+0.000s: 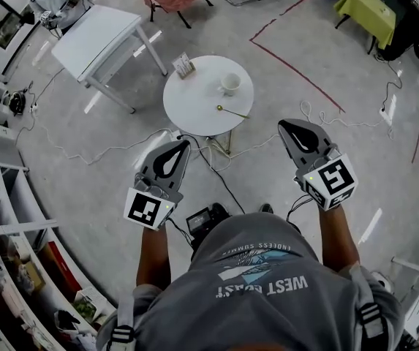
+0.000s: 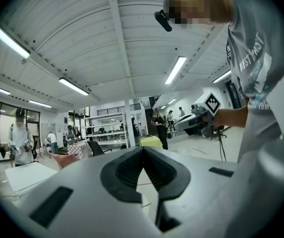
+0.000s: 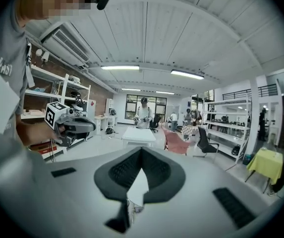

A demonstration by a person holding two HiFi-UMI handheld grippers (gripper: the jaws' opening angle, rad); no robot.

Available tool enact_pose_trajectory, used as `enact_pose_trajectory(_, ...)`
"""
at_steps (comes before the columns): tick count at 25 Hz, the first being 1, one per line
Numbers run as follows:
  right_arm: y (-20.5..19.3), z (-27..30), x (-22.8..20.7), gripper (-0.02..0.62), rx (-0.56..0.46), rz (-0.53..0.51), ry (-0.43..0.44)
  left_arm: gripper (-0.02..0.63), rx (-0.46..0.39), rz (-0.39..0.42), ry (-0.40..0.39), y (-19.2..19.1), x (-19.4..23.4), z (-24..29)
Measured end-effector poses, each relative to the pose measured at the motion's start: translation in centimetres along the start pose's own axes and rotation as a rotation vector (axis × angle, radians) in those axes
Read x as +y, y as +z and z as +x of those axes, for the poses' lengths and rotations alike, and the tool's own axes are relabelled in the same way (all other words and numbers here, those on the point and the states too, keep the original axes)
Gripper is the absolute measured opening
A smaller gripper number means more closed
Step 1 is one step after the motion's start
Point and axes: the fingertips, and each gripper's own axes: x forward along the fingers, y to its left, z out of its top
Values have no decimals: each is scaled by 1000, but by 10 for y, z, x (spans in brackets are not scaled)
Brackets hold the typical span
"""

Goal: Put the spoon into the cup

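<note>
In the head view a round white table [image 1: 194, 104] stands ahead of me on the floor. A white cup [image 1: 230, 83] sits on its right half. A thin gold spoon [image 1: 232, 111] lies near the table's front edge, a little in front of the cup. My left gripper [image 1: 186, 144] hovers short of the table's near edge, its jaws shut with nothing between them. My right gripper [image 1: 282, 123] is held to the right of the table, also shut and empty. Both are apart from the spoon and the cup. In their own views, the left gripper [image 2: 142, 148] and right gripper [image 3: 142, 148] show tips touching.
A small card holder [image 1: 183, 66] stands at the round table's back left edge. A white rectangular table [image 1: 96, 39] is further back left. Cables [image 1: 216, 156] trail over the floor under the round table. Shelving [image 1: 4, 225] lines the left side. A red tape line [image 1: 297, 68] crosses the floor.
</note>
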Motion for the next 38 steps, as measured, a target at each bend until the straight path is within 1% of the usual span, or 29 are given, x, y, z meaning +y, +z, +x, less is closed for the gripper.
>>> enact_pose_trajectory(7,12,25,14,2,23,-11,-35,5,-16,7,-21,-7,30,-13)
enact_pose_trajectory(15,25,53,24,2,20,-30,-31,5,-18,-1,-24,-18,57,-28)
enact_pose_trajectory(20,31,63,19,2,25,-33,-18,5,-1,-25,-2,-26,67,-27)
enact_pose_trajectory(24,29,65,5,2,29,-21,-8,5,22,-36,16,-29,66,-20)
enact_pose_trajectory(27,27,75,-10,2,27,-12,19,5,41,-29,36,-29,69,-6)
enact_pose_trajectory(29,24,87,-20,2,28,-5,54,5,45,-22,58,-26,71,7)
enact_pose_trajectory(35,24,117,-58,2,14,-4,159,5,81,-42,149,-22,75,43)
enact_pose_trajectory(38,23,132,-76,2,10,-2,205,5,93,-49,182,-20,78,64)
